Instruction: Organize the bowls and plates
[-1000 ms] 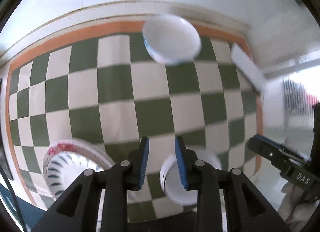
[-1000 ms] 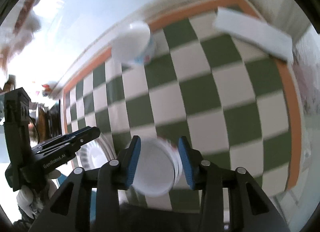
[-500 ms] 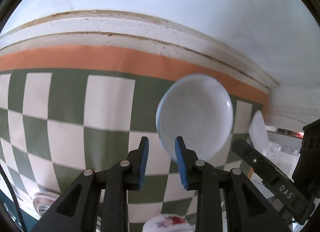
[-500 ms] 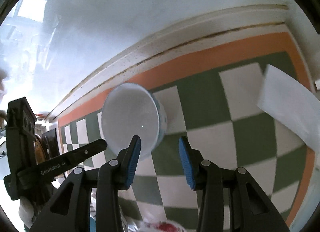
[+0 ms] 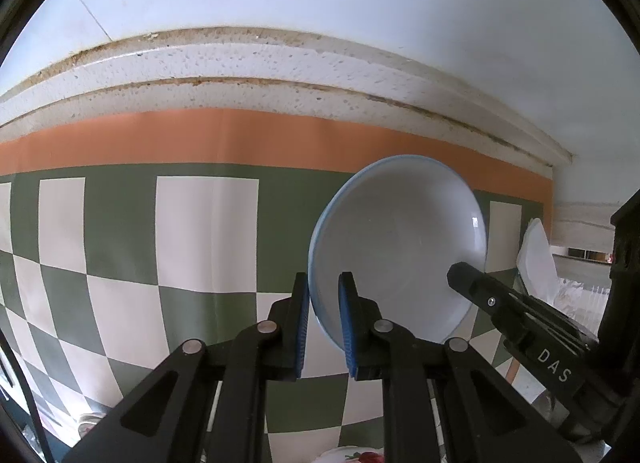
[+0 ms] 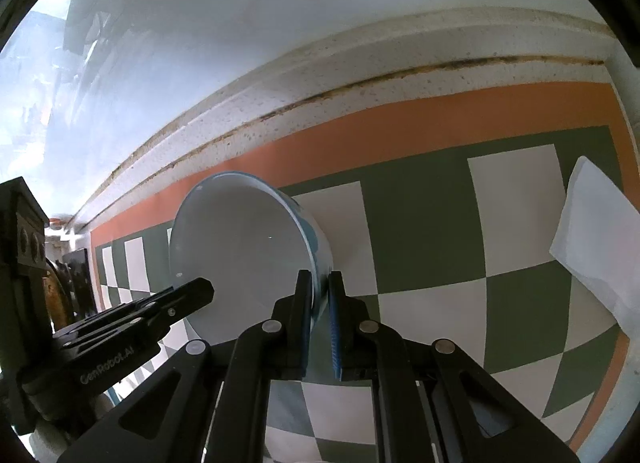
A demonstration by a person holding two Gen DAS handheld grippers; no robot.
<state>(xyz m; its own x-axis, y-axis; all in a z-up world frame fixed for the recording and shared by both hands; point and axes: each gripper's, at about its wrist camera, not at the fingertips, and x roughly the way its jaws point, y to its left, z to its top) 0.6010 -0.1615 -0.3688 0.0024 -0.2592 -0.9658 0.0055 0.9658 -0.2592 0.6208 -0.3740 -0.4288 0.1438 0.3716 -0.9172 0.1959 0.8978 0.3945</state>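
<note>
- A white bowl with a thin blue rim sits at the far side of a checked mat, close to the mat's orange border and the wall behind it.
- The mat has green and cream squares; a pale, speckled ledge runs along its far edge below a white wall.
- The left gripper points steeply down at the bowl's left rim. Its jaws have just been closing and now clamp the rim, one blue pad outside the wall and one inside.
- The right gripper does the same on the bowl's right rim. Its jaws have just closed too, pinching the rim between narrow blue pads.
- Each gripper shows in the other's view: the right one comes in from the right of the left view, its black finger tip over the bowl's right rim; the left one comes in from the left of the right view, its tip at the bowl's left rim.
- In both views the bowl seems tipped, its opening facing the camera; fisheye distortion makes it hard to say whether it is off the mat.
- A flat white piece, perhaps paper or plastic, lies on the mat's right edge, apart from the bowl.
- At the near edge of the left view, a sliver of white dish with red flowers shows, mostly cut off.
</note>
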